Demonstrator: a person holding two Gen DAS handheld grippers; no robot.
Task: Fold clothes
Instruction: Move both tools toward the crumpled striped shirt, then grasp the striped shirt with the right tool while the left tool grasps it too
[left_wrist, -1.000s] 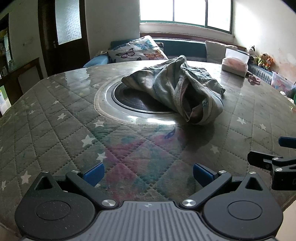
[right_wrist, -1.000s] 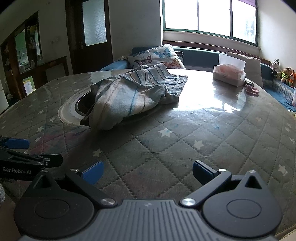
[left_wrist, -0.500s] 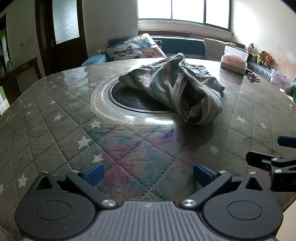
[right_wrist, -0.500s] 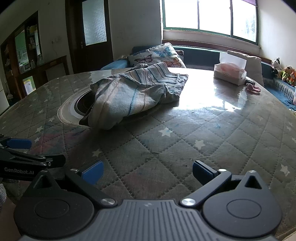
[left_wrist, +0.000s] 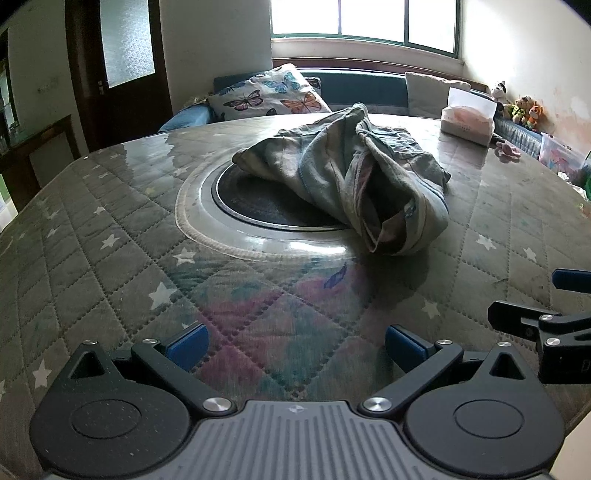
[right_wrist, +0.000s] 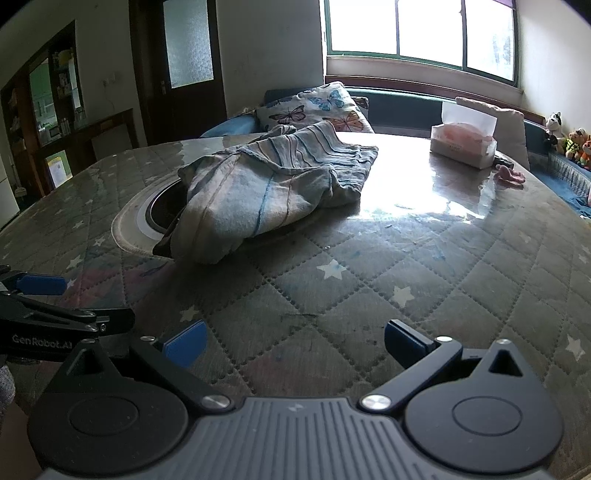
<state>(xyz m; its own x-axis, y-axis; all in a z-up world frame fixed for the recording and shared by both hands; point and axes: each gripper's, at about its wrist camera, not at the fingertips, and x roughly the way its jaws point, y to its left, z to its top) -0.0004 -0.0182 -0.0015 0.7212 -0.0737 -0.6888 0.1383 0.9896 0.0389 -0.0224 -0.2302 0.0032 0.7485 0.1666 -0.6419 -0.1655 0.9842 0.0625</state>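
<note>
Since the crumpled blue-grey striped cloth garment (left_wrist: 354, 177) lies ahead of both wide-open, empty tongs, left gripper (left_wrist: 293, 339) and right gripper (right_wrist: 293, 338), I'd bring them forward low and pinch one opposite edge each.

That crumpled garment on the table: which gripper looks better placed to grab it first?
Probably the left gripper. The garment's loose open end points toward it, nearly straight ahead. From the right gripper, open too, the garment lies off to its left. Neither touches it.

A tissue box (right_wrist: 463, 142) on the table (right_wrist: 406, 266), a butterfly pillow (left_wrist: 267, 96) behind
</note>
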